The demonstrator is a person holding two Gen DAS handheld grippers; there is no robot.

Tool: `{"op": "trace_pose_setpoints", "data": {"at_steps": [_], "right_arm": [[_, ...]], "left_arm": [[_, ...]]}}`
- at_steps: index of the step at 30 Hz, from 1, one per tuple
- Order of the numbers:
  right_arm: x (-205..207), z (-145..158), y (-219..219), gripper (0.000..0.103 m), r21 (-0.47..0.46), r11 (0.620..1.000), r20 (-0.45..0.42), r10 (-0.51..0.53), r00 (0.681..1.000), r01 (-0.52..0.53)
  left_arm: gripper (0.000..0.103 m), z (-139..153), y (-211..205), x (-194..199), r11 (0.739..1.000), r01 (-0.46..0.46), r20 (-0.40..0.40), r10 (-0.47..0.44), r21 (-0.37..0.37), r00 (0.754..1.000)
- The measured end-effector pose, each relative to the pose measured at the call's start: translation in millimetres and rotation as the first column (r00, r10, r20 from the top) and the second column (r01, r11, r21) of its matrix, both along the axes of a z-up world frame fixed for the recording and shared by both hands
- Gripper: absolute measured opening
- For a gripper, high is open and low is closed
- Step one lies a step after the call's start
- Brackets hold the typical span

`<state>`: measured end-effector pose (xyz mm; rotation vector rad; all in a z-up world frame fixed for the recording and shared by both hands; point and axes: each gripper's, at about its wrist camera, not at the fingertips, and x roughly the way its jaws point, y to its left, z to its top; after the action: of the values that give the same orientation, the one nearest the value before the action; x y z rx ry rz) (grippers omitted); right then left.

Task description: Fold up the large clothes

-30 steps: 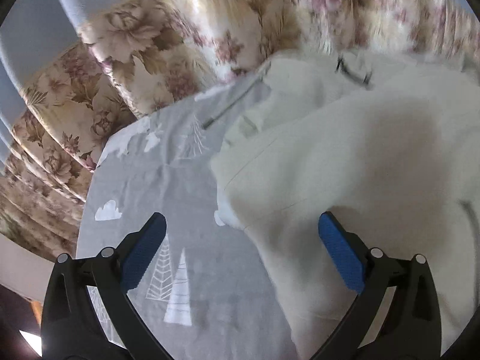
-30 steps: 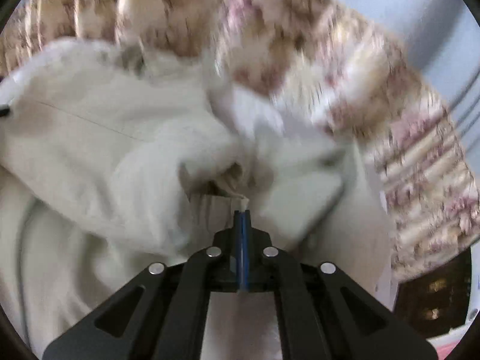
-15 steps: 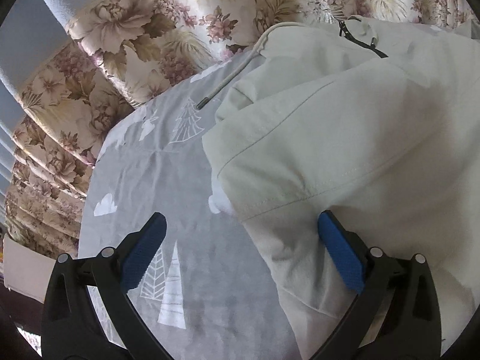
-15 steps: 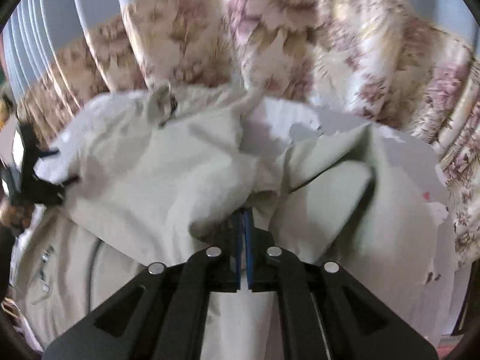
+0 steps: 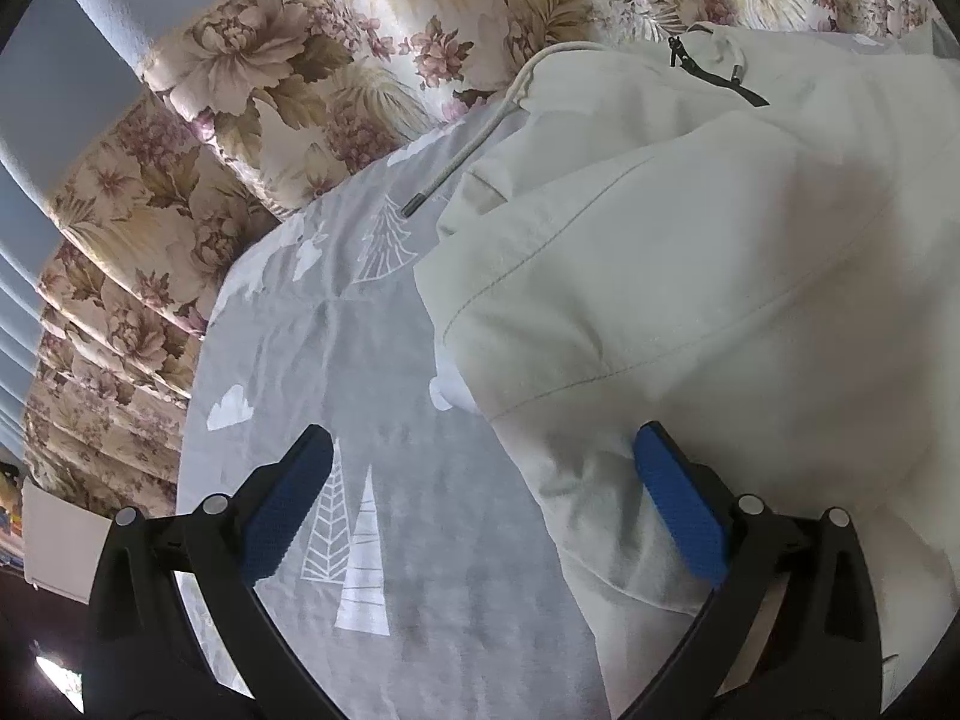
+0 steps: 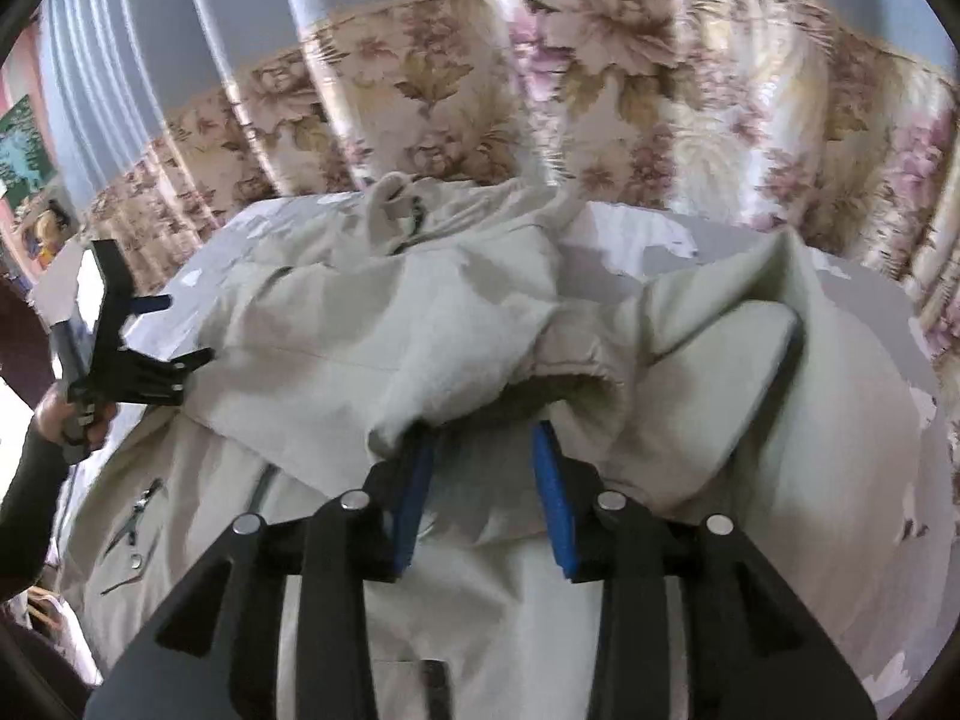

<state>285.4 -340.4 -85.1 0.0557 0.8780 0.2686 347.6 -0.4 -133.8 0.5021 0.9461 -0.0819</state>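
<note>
The cream jacket (image 6: 384, 324) lies crumpled on the grey tree-print sheet (image 5: 372, 372), floral curtain (image 6: 540, 108) behind. The right tongs (image 6: 483, 444) have just been opening, blue pads apart with the sleeve cuff (image 6: 564, 372) loose between them. At the jacket's left edge, the left tongs (image 5: 480, 450) hover, spread wide and empty.
</note>
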Motion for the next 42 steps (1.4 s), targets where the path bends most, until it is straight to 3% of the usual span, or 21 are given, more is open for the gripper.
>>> {"op": "trace_pose_setpoints", "data": {"at_steps": [4, 13, 15, 18, 25, 27, 30, 33, 36, 38, 41, 42], "right_arm": [[6, -6, 4, 0.038, 0.041, 0.999, -0.015, 0.024, 1.000, -0.024], [12, -24, 34, 0.040, -0.217, 0.974, -0.023, 0.063, 0.998, -0.066], [9, -15, 26, 0.041, -0.212, 0.975, -0.014, 0.059, 0.998, -0.061], [7, -7, 11, 0.055, -0.240, 0.970, 0.003, 0.034, 0.999, -0.033], [24, -26, 23, 0.053, -0.269, 0.956, -0.054, 0.110, 0.992, -0.121], [28, -33, 26, 0.024, -0.277, 0.951, -0.074, 0.125, 0.989, -0.141], [21, -36, 32, 0.010, -0.336, 0.933, -0.053, 0.121, 0.991, -0.131], [5, -15, 9, 0.007, -0.253, 0.967, 0.035, 0.048, 0.998, -0.038], [-14, 1, -37, 0.005, -0.092, 0.990, 0.112, -0.099, 0.989, 0.110], [-23, -3, -61, 0.005, 0.002, 0.986, 0.093, -0.164, 0.982, 0.165], [-37, -24, -81, 0.005, 0.068, 0.974, 0.041, -0.219, 0.975, 0.216], [-43, -32, -95, 0.005, 0.153, 0.957, 0.010, -0.252, 0.968, 0.248]], "left_arm": [[0.100, -1, -2, 4, 1.000, -0.004, -0.008, 0.004, -0.002, 1.000], [0.100, -5, -7, 6, 1.000, -0.002, -0.012, 0.002, 0.007, 1.000], [0.100, -6, -8, 6, 1.000, 0.000, -0.008, 0.000, 0.015, 1.000], [0.100, -5, -9, 5, 1.000, 0.003, -0.002, -0.003, 0.024, 1.000], [0.100, -5, -11, 8, 1.000, -0.004, -0.004, 0.004, 0.019, 1.000], [0.100, -4, -12, 8, 1.000, -0.005, -0.005, 0.005, 0.027, 1.000], [0.100, -4, -12, 9, 0.999, -0.009, -0.007, 0.010, 0.034, 1.000], [0.100, -5, -13, 10, 0.999, -0.016, -0.001, 0.017, 0.038, 1.000], [0.100, -6, -12, 12, 1.000, -0.023, -0.006, 0.024, 0.019, 1.000], [0.100, -6, -12, 14, 1.000, -0.017, -0.021, 0.017, -0.019, 1.000], [0.100, -7, -16, 16, 0.997, -0.008, -0.044, 0.005, -0.077, 0.999], [0.100, -7, -18, 17, 0.997, 0.000, -0.041, -0.003, -0.074, 0.999]]}}
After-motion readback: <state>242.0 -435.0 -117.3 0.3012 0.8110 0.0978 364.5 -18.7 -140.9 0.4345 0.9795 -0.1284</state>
